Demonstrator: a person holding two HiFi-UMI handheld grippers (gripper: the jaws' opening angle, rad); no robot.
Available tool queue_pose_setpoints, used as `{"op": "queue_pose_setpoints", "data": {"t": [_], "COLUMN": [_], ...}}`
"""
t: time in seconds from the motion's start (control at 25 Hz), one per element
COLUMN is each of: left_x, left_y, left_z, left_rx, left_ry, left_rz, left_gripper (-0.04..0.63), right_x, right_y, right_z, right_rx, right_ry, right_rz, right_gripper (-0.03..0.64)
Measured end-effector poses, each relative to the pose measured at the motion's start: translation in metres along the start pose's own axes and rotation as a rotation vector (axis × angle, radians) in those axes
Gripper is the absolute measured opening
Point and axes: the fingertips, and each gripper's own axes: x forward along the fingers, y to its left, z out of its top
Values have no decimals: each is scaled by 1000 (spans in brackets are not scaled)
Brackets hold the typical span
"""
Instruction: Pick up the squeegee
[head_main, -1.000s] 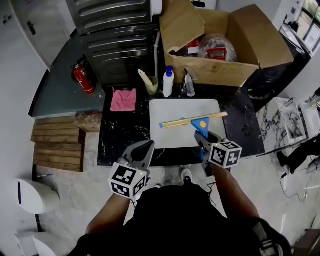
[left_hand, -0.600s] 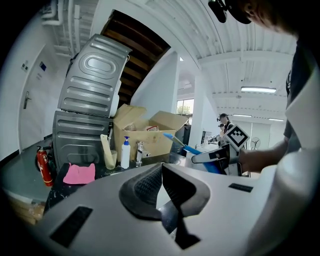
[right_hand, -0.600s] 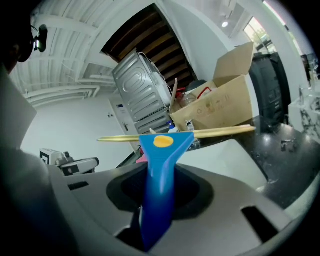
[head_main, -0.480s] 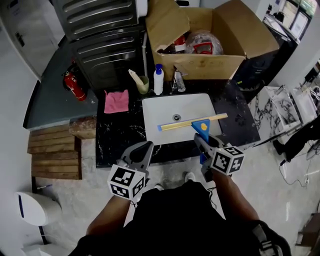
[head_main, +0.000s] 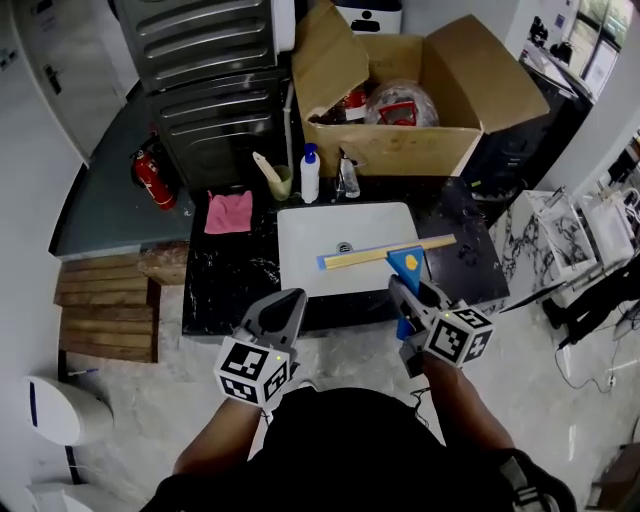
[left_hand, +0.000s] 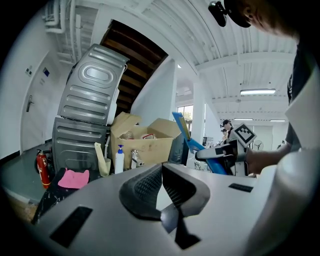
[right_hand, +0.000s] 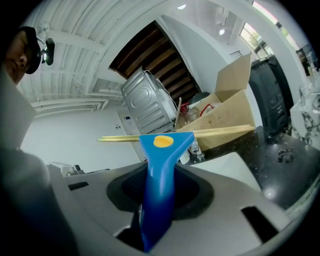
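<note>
The squeegee (head_main: 404, 262) has a blue handle and a long pale yellow blade (right_hand: 175, 135). My right gripper (head_main: 407, 291) is shut on its handle (right_hand: 159, 190) and holds it in the air in front of the white sink (head_main: 310, 240), blade crosswise. In the left gripper view the squeegee (left_hand: 192, 145) shows at the right. My left gripper (head_main: 283, 310) hangs lower left of the sink, jaws together, nothing between them (left_hand: 161, 186).
A black marble counter (head_main: 225, 280) holds the sink, a pink cloth (head_main: 229, 212), a white spray bottle (head_main: 309, 173), a faucet (head_main: 347, 175) and a cup with a brush (head_main: 279, 181). An open cardboard box (head_main: 405, 100) stands behind. A red extinguisher (head_main: 152, 178) is at the left.
The right gripper has lifted the squeegee up and back from the sink toward the person. The left gripper has drifted slightly. The head view has shifted.
</note>
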Motion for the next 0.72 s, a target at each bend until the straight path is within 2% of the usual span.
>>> {"op": "queue_pose_setpoints", "data": {"t": [0.48,0.72], "left_x": [16,23], "left_y": [-83,-136], "left_z": [-14,-26], "left_rx": [-33,-90], "left_ry": [-25,-14], "left_rz": [62,55], "left_gripper": [17,17], "right_x": [-97,-140], "right_y": [-46,-66], "right_z": [-2,-2], "right_rx": [-18,-17], "right_ry": [-8,-30], "right_rz": [40,65], "right_gripper": [117,117]}}
